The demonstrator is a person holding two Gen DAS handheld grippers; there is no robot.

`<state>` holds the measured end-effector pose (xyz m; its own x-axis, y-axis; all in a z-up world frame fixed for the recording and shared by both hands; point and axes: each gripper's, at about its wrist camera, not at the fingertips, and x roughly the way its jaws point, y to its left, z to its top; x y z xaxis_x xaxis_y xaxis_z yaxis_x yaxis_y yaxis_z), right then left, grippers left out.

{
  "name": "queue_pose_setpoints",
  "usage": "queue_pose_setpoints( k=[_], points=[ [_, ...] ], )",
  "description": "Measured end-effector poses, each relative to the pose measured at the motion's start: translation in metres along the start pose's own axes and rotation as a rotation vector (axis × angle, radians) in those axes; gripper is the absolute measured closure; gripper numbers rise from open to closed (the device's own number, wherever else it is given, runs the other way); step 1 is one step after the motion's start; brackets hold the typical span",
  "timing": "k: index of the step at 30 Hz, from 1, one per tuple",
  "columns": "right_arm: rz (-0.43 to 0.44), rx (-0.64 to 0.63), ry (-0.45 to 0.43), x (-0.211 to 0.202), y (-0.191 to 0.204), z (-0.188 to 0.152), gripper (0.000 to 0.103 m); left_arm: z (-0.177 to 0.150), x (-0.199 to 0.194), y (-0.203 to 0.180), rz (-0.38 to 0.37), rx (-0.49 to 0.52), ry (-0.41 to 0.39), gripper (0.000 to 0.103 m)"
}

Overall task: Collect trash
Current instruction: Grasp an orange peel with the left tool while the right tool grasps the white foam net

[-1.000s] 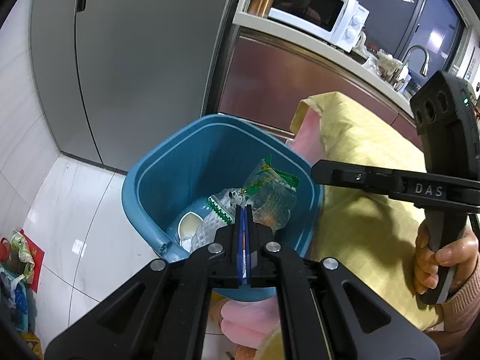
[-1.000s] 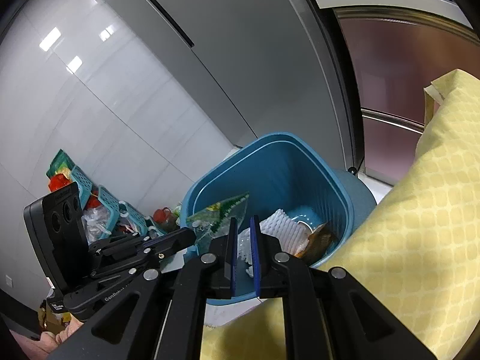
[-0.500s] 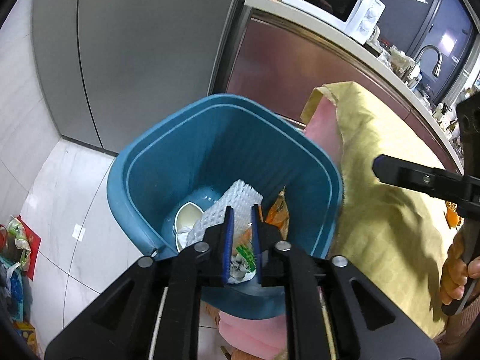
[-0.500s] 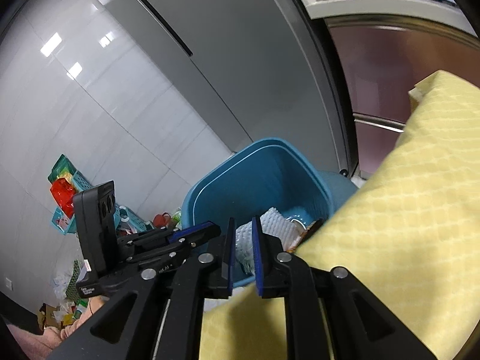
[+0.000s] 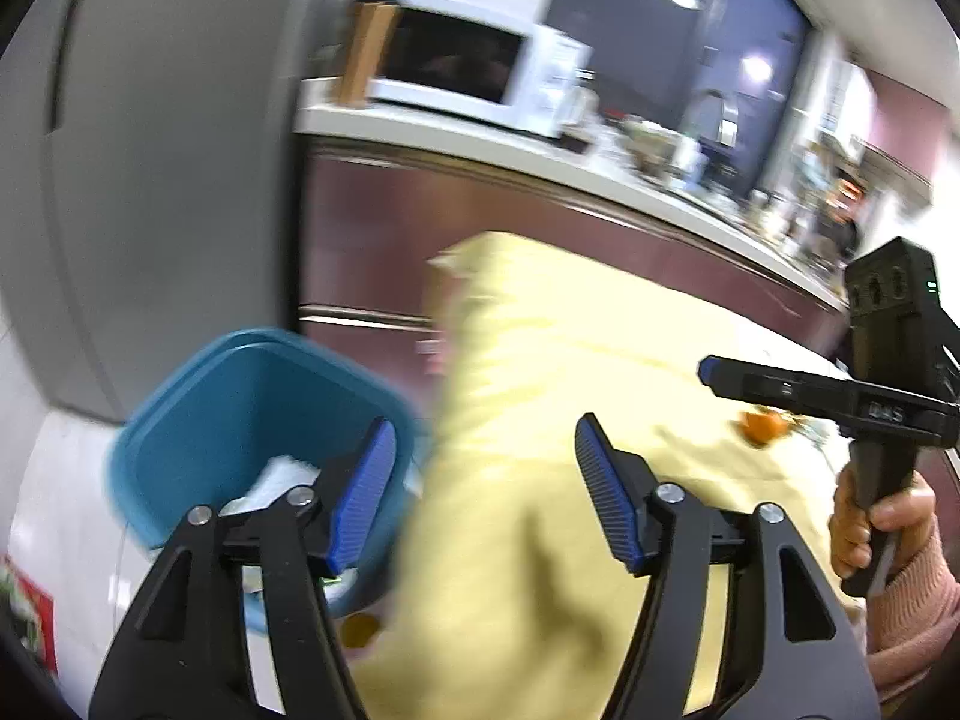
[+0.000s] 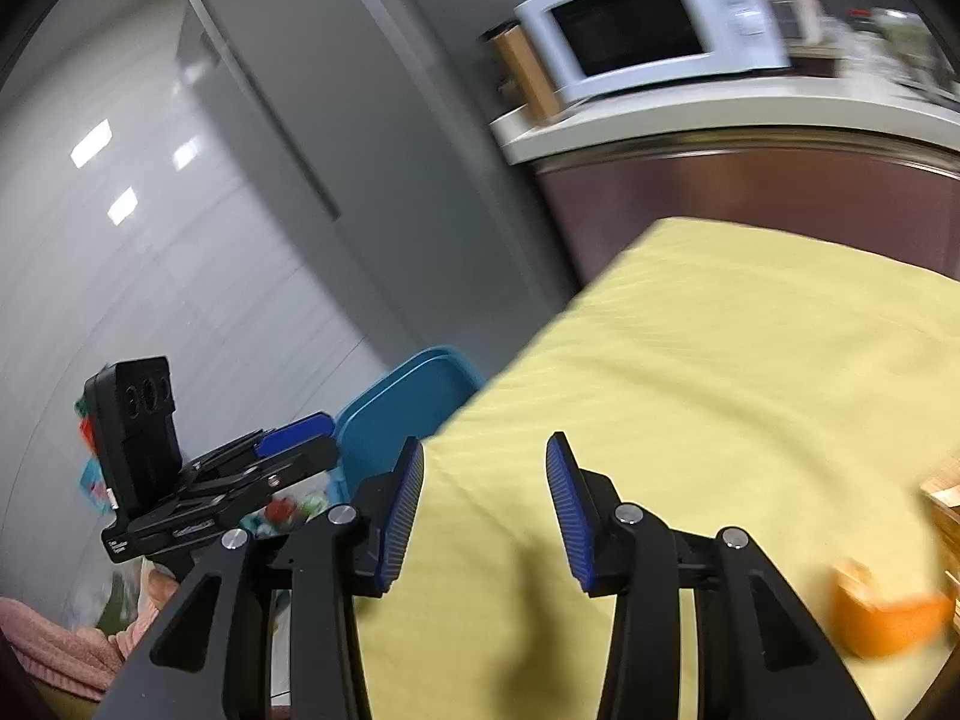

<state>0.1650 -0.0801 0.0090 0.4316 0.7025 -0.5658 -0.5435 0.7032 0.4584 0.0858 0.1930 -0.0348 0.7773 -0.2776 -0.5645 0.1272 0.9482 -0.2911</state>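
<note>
A blue trash bin [image 5: 240, 396] stands on the floor beside the yellow-clothed table [image 5: 600, 372], with white foam netting [image 5: 276, 480] inside. My left gripper [image 5: 486, 498] hovers over the table's near corner, its jaws opening with nothing between them. My right gripper [image 6: 486, 516] is above the tablecloth [image 6: 720, 360], jaws also opening and empty. An orange peel [image 6: 882, 618] lies on the cloth at the lower right, and shows as an orange scrap [image 5: 762, 426] in the left wrist view. The picture is blurred by motion.
A grey fridge [image 6: 288, 120] rises behind the bin [image 6: 408, 396]. A white microwave [image 5: 474, 78] and cluttered items sit on the counter [image 5: 600, 174] beyond the table. A hand [image 5: 870, 528] holds the right gripper's handle. Coloured bags [image 6: 90, 450] lie on the floor.
Both grippers have swung from above the bin to the right, over the table. Their jaws, nearly shut earlier, now stand wide apart. The bin has slid to the left of both views.
</note>
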Motion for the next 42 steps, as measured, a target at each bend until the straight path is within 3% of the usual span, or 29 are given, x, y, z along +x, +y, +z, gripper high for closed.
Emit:
queue_pose_setpoints(
  k=[5, 11, 17, 21, 25, 29, 34, 37, 40, 42],
  points=[
    [-0.117, 0.091, -0.077, -0.054, -0.043, -0.024, 0.062, 0.004, 0.026, -0.063, -0.156, 0.079, 0.048, 0.039],
    [-0.238, 0.190, -0.148, -0.112, -0.088, -0.058, 0.062, -0.003, 0.061, -0.133, -0.275, 0.160, 0.116, 0.038],
    [-0.384, 0.280, -0.245, -0.168, -0.135, -0.074, 0.062, -0.010, 0.099, -0.183, -0.317, 0.209, 0.209, 0.038],
    [-0.481, 0.327, -0.252, -0.181, -0.171, -0.075, 0.060, -0.012, 0.124, -0.200, -0.327, 0.204, 0.273, 0.038],
    [-0.508, 0.354, -0.229, -0.177, -0.191, -0.075, 0.051, -0.012, 0.147, -0.209, -0.320, 0.182, 0.334, 0.038],
    [-0.508, 0.343, -0.202, -0.173, -0.201, -0.070, 0.050, -0.012, 0.162, -0.215, -0.320, 0.165, 0.365, 0.038],
    [-0.501, 0.347, -0.163, -0.165, -0.207, -0.071, 0.052, -0.013, 0.170, -0.219, -0.348, 0.146, 0.392, 0.053],
    [-0.498, 0.349, -0.153, -0.163, -0.209, -0.074, 0.063, -0.015, 0.175, -0.219, -0.349, 0.141, 0.400, 0.064],
    [-0.487, 0.344, -0.151, -0.164, -0.207, -0.077, 0.084, -0.017, 0.177, -0.222, -0.359, 0.142, 0.409, 0.076],
    [-0.486, 0.345, -0.147, -0.164, -0.208, -0.080, 0.087, -0.017, 0.178, -0.224, -0.358, 0.147, 0.404, 0.084]
  ],
)
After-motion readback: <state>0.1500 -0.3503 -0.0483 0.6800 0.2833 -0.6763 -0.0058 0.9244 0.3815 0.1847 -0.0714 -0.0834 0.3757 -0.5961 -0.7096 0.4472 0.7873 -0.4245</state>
